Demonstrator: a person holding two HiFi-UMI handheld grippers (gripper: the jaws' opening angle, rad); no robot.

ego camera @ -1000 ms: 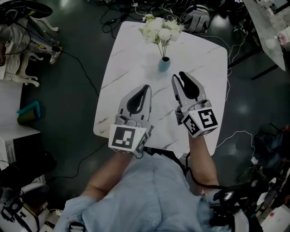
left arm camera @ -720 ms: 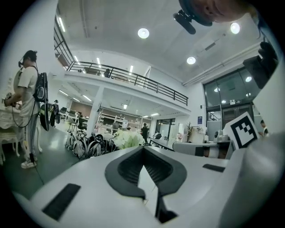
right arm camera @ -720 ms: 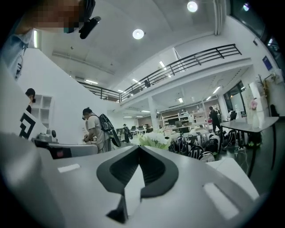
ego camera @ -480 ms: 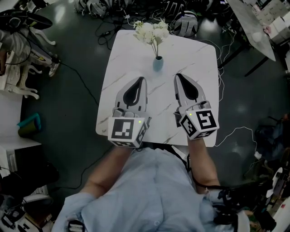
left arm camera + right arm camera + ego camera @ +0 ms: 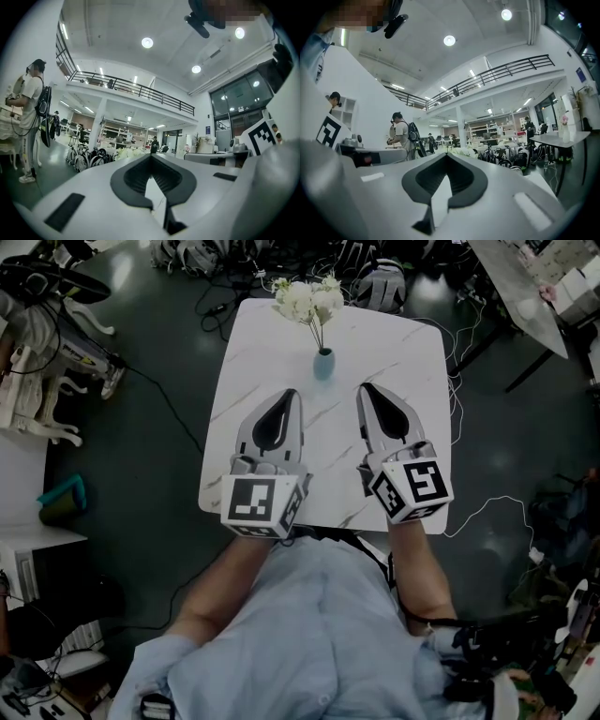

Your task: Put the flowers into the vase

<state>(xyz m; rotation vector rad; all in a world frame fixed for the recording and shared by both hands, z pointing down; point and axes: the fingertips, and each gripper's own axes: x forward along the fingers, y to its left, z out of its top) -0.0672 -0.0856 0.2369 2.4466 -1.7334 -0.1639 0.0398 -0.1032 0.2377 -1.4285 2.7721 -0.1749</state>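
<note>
A small teal vase [image 5: 323, 364] stands at the far middle of the white marble table [image 5: 412, 362], with a bunch of white flowers [image 5: 306, 300] standing in it. Both grippers hover side by side over the near half of the table, pointing level toward the vase and well short of it. My left gripper [image 5: 292, 393] is shut with nothing in it, and so is my right gripper [image 5: 366, 388]. In the left gripper view the closed jaws [image 5: 151, 155] fill the lower half, with the pale flowers [image 5: 129, 152] just past the tip. The right gripper view shows the same [image 5: 446, 154].
Cables and bags [image 5: 380, 282] lie on the dark floor beyond the table. White furniture [image 5: 28, 381] stands at the left, and another table [image 5: 544, 287] at the top right. A person with a backpack [image 5: 30, 117] stands far off in the hall.
The right gripper's jaws, slightly parted a second ago, have come together. Both grippers have risen and drawn back a little from the vase. The flowers stay in the vase.
</note>
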